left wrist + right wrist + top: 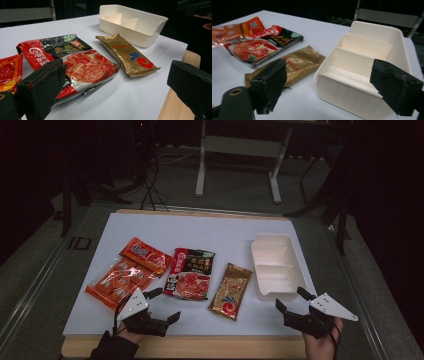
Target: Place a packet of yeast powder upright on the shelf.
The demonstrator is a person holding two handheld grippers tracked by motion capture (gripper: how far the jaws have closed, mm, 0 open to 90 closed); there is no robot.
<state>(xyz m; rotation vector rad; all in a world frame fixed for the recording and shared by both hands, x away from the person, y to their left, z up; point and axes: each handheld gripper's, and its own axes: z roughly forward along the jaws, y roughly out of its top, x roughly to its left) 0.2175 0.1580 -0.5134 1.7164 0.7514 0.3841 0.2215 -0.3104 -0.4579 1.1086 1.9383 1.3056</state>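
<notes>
A row of food packets lies on the white sheet (210, 230): an orange bag of small sachets (116, 282), a red packet (145, 255) overlapping it, a red-and-black packet (190, 272) (80, 65) (259, 46) and a gold packet (230, 291) (127, 55) (294, 65). At the right stands a white divided tray (256, 265) (140, 37) (347, 97) with nothing in it. My left gripper (167, 304) (117, 67) rests open near the front edge, just short of the red-and-black packet. My right gripper (289, 296) (329, 67) is open at the tray's near end. Neither holds anything.
The sheet covers a wooden tabletop whose bare edge (200, 347) (190, 57) runs along the front. Beyond the table stands a white metal frame (235, 145) with cables on the floor. The surroundings are dark.
</notes>
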